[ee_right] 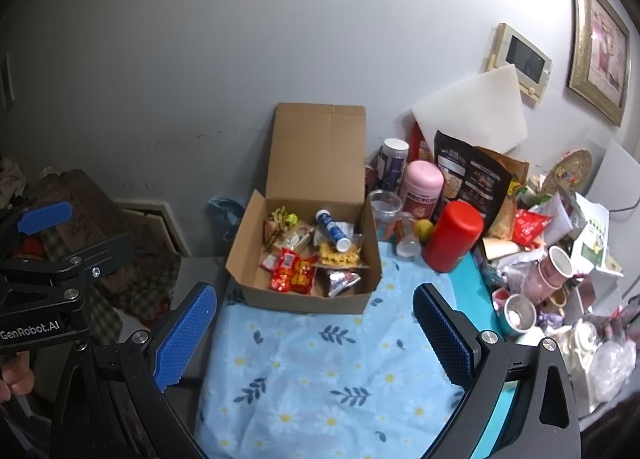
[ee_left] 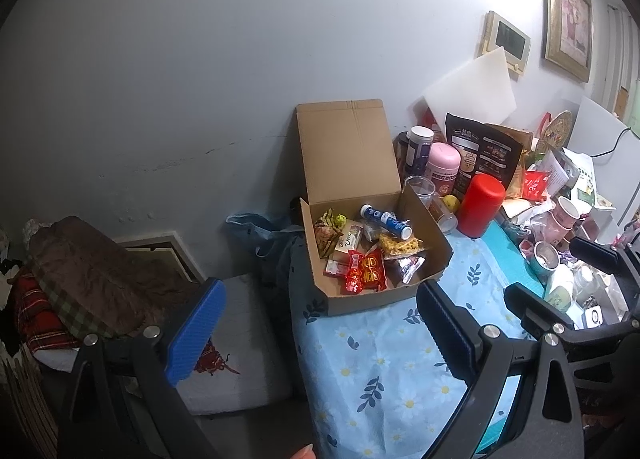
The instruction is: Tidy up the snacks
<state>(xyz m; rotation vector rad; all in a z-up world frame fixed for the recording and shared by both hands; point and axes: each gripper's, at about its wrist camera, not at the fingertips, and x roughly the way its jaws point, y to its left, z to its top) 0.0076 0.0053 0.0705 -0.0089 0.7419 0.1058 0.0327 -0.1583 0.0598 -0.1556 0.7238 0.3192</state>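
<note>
An open cardboard box stands on the blue floral tablecloth, its lid up against the wall. Inside lie several snacks: a blue and white tube, red packets, a yellow packet and a silver wrapper. My left gripper is open and empty, held back from the box. My right gripper is open and empty in front of the box; it also shows at the right of the left wrist view.
Right of the box stand a red canister, a pink canister, a black pouch, clear cups and a crowded pile of mugs and packets. Left of the table are folded blankets.
</note>
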